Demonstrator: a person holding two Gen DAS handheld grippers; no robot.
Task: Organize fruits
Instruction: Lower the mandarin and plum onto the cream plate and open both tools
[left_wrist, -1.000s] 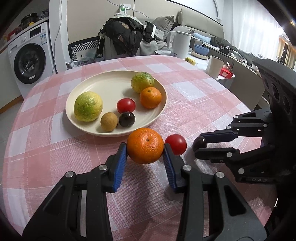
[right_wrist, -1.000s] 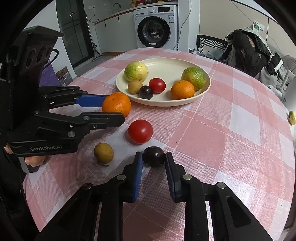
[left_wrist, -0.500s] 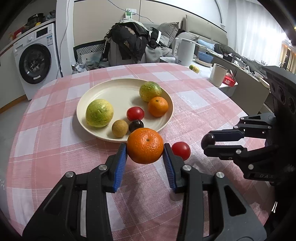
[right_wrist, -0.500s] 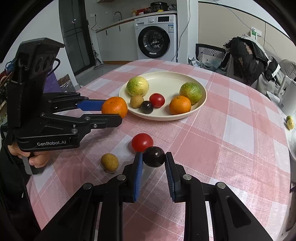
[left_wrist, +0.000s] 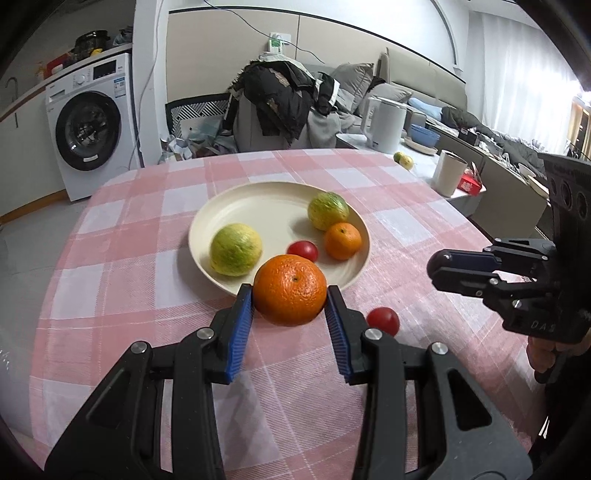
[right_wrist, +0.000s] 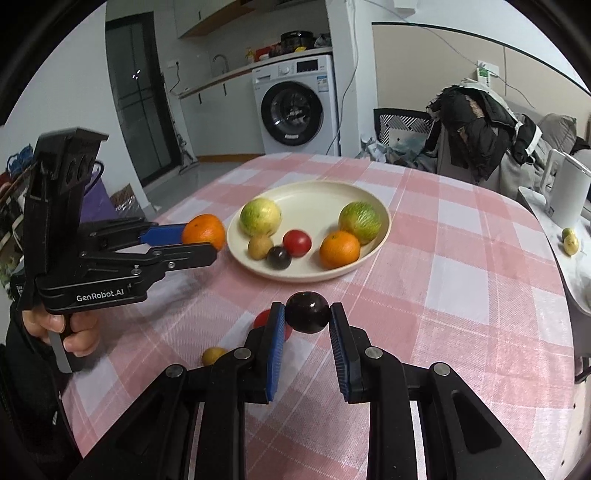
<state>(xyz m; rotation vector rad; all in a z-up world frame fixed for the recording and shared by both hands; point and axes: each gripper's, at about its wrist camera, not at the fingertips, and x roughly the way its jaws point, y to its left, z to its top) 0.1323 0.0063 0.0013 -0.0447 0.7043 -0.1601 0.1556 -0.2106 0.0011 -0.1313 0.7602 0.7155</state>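
Both fruits now lifted off the table, left gripper (left_wrist: 290, 295) clamping orange (left_wrist: 290, 290), right gripper (right_wrist: 307, 314) clamping dark plum (right_wrist: 307, 312).

Left gripper (left_wrist: 290, 306) has the big orange (left_wrist: 290, 290) clamped between its blue pads, off the checked tablecloth (left_wrist: 122, 295), just this side of the cream plate (left_wrist: 255, 206). Right of the plate, the right gripper (left_wrist: 437, 266) hangs above a red tomato (left_wrist: 383, 320).
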